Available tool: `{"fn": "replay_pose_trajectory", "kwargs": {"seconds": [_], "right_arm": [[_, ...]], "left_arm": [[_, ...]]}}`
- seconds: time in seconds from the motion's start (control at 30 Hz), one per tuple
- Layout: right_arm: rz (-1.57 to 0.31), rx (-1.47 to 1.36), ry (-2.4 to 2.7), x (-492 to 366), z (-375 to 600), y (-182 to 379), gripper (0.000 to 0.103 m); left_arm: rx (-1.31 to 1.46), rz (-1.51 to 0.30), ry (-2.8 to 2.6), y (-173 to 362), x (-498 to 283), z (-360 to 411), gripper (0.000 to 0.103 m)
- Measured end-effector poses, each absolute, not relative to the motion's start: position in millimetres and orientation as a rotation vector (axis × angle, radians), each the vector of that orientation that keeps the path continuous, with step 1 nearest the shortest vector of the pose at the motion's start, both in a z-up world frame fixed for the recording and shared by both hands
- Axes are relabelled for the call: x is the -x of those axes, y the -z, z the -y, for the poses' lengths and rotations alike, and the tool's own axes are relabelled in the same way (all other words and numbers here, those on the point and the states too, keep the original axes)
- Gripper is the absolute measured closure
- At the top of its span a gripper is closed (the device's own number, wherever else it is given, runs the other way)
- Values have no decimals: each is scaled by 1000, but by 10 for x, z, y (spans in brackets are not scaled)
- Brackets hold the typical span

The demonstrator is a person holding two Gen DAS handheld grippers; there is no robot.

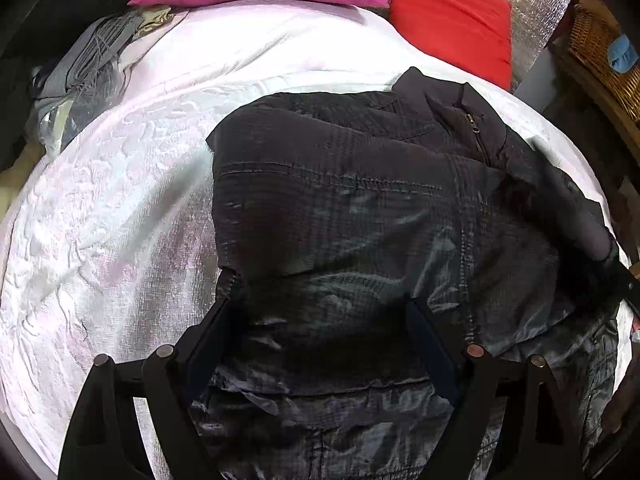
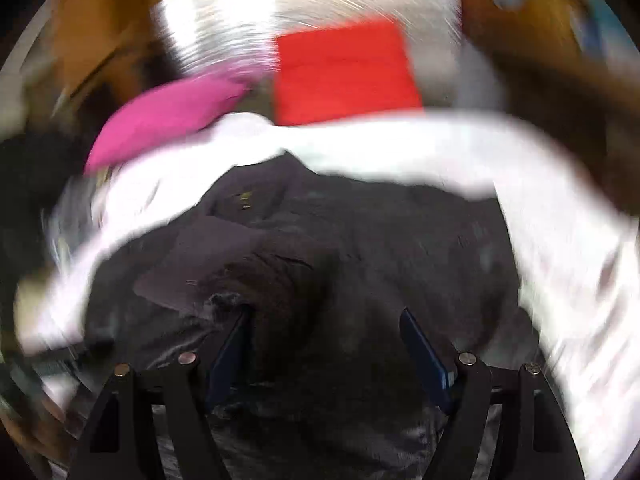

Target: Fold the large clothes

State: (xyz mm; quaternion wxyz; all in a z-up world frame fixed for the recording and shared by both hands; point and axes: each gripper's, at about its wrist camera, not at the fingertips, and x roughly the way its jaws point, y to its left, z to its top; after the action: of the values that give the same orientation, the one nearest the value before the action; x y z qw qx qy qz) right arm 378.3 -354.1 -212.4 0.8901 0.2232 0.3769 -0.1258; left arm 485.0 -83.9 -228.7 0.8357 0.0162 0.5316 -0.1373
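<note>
- My left gripper (image 1: 320, 308) hangs with jaws spread wide over the dark jacket (image 1: 360, 220), gripping nothing.
- The jacket lies on the white bedspread (image 1: 120, 200), collar zipper (image 1: 476, 130) toward the red cushion (image 1: 448, 16); no readable label.
- My right gripper (image 2: 324, 316), in a blurred view, is likewise spread over the jacket (image 2: 360, 240).

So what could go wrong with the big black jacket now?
1. The jacket looks shiny and slippery, and both the left gripper and right gripper are open over it, so a fold may slide apart.
2. Its right side lies close to the edge of the white bed cover, so it could slip off.
3. The right wrist view is blurred, probably by fast motion, which could snag the zipper.
</note>
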Motion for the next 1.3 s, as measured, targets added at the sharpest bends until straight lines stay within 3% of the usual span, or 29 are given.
{"fn": "replay_pose_trajectory", "kwargs": {"seconds": [0.13, 0.4, 0.6, 0.67, 0.73, 0.83, 1.03, 1.17, 1.3], "right_arm": [[-822, -954, 170, -3591, 4175, 2542, 24], [-737, -1024, 62, -3412, 4354, 2427, 24], [-609, -1324, -23, -3376, 4666, 2750, 24], [-575, -1372, -33, -3403, 4749, 2814, 35], [-607, -1332, 22, -3428, 4759, 2815, 81], [-642, -1209, 96, -3533, 4663, 2676, 89], [-514, -951, 202, -3374, 4602, 2118, 90], [-638, -884, 318, -3468, 4712, 2382, 90], [-697, -959, 276, -3464, 4861, 2502, 87]], "left_arm": [[-54, -1124, 277, 2327, -4850, 878, 16], [-24, -1129, 287, 2303, -4857, 859, 16], [39, -1124, 310, 2225, -4838, 723, 16], [37, -1112, 313, 2207, -4823, 715, 16], [28, -1108, 311, 2206, -4808, 722, 16], [22, -1093, 313, 2168, -4778, 733, 16], [19, -1021, 343, 1996, -4694, 779, 16], [-97, -1100, 303, 2274, -4713, 955, 16], [-112, -1081, 306, 2198, -4682, 968, 16]]}}
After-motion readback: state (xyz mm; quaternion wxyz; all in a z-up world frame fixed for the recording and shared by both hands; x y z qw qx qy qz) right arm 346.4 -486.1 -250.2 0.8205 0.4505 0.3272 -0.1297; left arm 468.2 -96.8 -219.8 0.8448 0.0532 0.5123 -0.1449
